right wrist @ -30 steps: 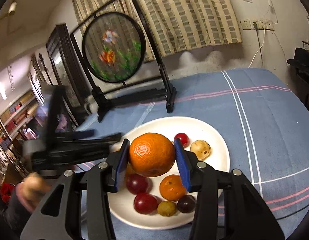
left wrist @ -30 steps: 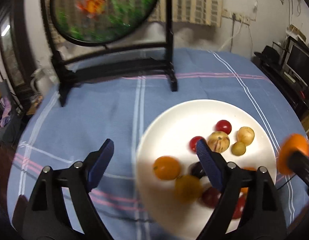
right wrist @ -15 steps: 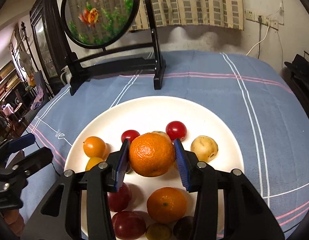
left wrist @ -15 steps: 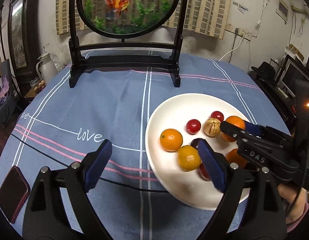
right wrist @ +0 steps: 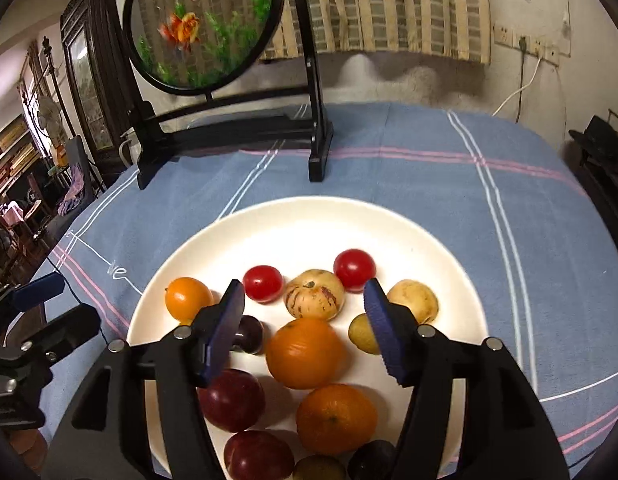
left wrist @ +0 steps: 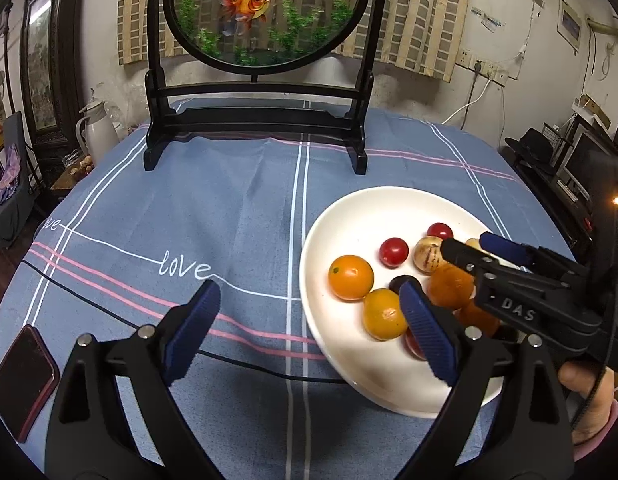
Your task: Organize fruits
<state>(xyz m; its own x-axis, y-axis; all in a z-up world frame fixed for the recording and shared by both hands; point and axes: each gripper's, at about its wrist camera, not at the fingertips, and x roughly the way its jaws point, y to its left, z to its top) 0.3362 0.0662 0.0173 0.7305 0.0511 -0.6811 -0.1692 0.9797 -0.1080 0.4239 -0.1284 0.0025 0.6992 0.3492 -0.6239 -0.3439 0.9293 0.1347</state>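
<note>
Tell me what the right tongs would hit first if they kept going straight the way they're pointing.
Most likely the large orange lying on the white plate. It sits between the open right tongs, whose jaws have just been opening and no longer press it. Depth is hard to judge, but nothing else looks nearer.

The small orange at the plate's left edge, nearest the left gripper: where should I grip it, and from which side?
Probably across the small orange's widest middle, coming from above and the bare-tablecloth side with the open left gripper. It is round, so any pair of opposite sides works; its left side is free, while another orange crowds its lower right.
</note>
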